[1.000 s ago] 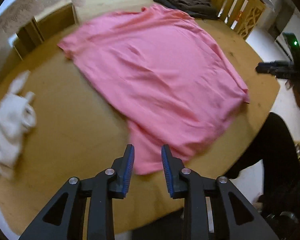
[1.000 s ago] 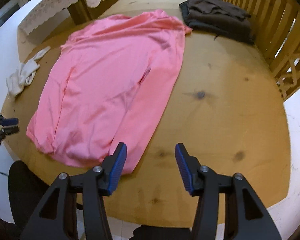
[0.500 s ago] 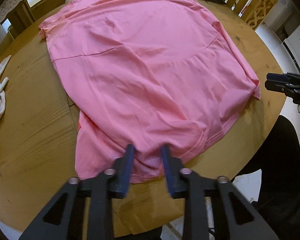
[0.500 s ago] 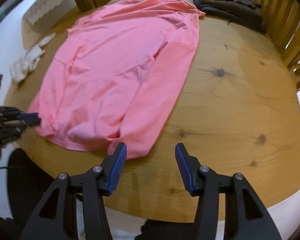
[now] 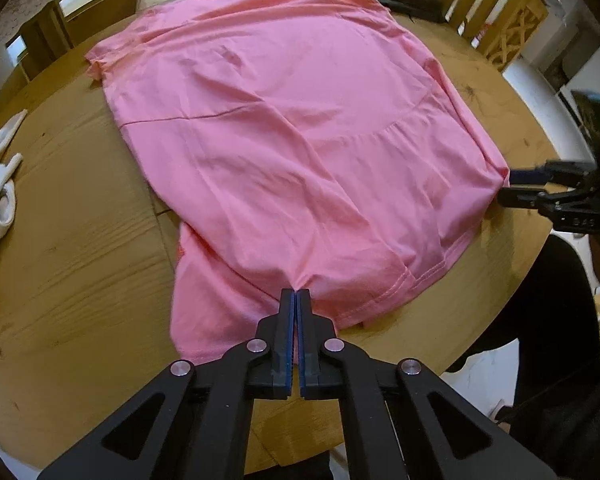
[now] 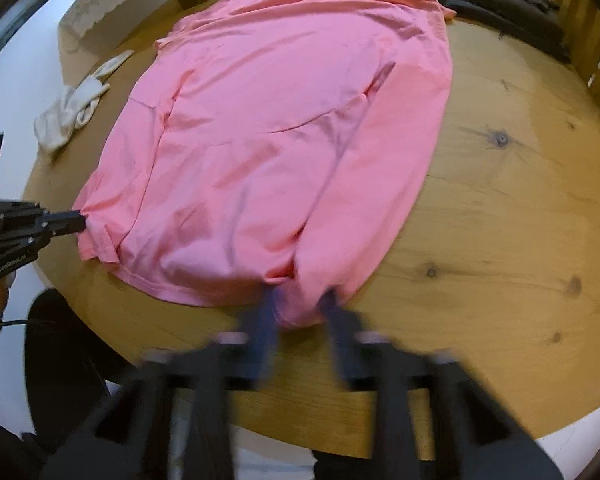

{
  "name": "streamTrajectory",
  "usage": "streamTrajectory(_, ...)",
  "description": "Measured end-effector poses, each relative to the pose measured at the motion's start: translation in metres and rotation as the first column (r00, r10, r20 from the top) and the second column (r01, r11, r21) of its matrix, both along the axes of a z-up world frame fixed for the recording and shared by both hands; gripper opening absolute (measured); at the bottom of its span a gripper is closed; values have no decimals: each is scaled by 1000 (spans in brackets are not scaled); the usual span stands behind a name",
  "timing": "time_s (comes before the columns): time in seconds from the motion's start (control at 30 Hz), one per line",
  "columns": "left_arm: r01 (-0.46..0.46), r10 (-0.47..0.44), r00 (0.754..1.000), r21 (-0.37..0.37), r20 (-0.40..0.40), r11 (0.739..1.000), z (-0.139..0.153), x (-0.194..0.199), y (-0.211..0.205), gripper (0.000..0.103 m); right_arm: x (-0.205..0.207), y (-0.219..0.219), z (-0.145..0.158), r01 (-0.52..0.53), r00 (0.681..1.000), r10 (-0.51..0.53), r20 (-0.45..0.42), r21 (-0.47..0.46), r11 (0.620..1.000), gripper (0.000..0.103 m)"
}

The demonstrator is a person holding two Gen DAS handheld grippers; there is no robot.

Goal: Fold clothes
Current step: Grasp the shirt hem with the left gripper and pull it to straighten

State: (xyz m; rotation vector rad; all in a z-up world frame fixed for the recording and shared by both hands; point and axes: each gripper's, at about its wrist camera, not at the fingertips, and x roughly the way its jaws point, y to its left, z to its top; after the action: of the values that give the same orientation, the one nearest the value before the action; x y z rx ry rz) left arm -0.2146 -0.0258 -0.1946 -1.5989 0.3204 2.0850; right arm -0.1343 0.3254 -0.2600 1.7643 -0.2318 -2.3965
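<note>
Pink cotton T-shirt (image 5: 292, 152) spread flat across round wooden tabletop (image 5: 76, 264), near hem toward the person's edge. Dark folded garment (image 6: 496, 4) beyond shirt's far end; white crumpled socks (image 6: 72, 112) off shirt's left side on the tabletop.

Step in hand, judged: pinch both near hem corners for the first fold. To do well: lift both corners together, keep hem taut between them, carry evenly toward far end of shirt so no wrinkle gets trapped; avoid dragging the under layer.

Left gripper (image 5: 297, 300): jaws fully closed, pinching shirt fabric at near hem, cloth puckered at the tips.

Right gripper (image 6: 298, 312): blurred in its own view, jaws closing with a bunch of hem between them; in left wrist view tips look nearly together at shirt's corner. Firm pinch not confirmed.
</note>
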Motion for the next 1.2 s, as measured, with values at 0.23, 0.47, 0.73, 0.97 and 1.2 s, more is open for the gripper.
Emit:
streamTrajectory(0.23,-59,60,997,28,-51,998,31,-1,-44,0,5,28,35,82,994,-86,-60,-60,995,5)
streamTrajectory(0.47,-122,121,984,-1,-133,992,63,-4,-78,0,15,69,98,174,969,-187,-159,-93,980,4)
streamTrajectory(0.73,-90,91,989,12,-114,996,75,8,-88,3,32,111,119,313,935,-312,-171,-19,950,4)
streamTrajectory(0.97,-39,39,999,-12,6,999,21,30,-67,7,41,131,56,381,924,-381,-16,31,924,4)
streamTrajectory(1.2,3,0,998,-37,66,999,-14,31,-39,29,33,132,44,368,930,-368,-3,25,929,4)
